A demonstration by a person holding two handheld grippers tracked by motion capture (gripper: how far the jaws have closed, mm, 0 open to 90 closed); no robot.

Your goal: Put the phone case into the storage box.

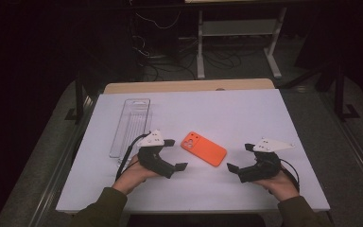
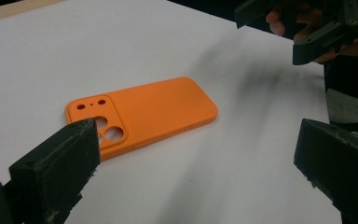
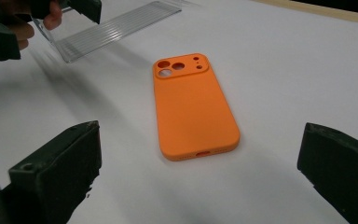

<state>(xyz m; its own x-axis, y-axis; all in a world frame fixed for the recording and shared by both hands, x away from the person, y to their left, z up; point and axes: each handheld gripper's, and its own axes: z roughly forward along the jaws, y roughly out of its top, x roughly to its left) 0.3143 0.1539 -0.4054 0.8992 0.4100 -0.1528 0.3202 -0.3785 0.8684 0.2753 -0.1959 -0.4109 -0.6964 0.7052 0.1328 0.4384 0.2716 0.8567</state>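
Note:
An orange phone case point(image 1: 203, 148) lies back-up on the white table point(image 1: 246, 109), camera holes toward the far left. My left gripper point(image 1: 176, 154) rests open just left of the case and holds nothing. My right gripper point(image 1: 239, 157) is open a short way right of the case, also with nothing in it. In the left gripper view the case point(image 2: 144, 114) lies ahead between the wide jaws of that gripper point(image 2: 196, 158), and the right gripper point(image 2: 307, 28) shows beyond. In the right gripper view the case point(image 3: 193, 107) lies ahead of the open gripper point(image 3: 198, 175), apart from both jaws.
A clear ribbed plastic tray point(image 1: 131, 125) lies lengthwise at the table's left, behind my left hand; it shows again as the tray point(image 3: 116, 28) in the right gripper view. The table's wooden far edge point(image 1: 189, 86) borders a dark floor with cables and a white stand.

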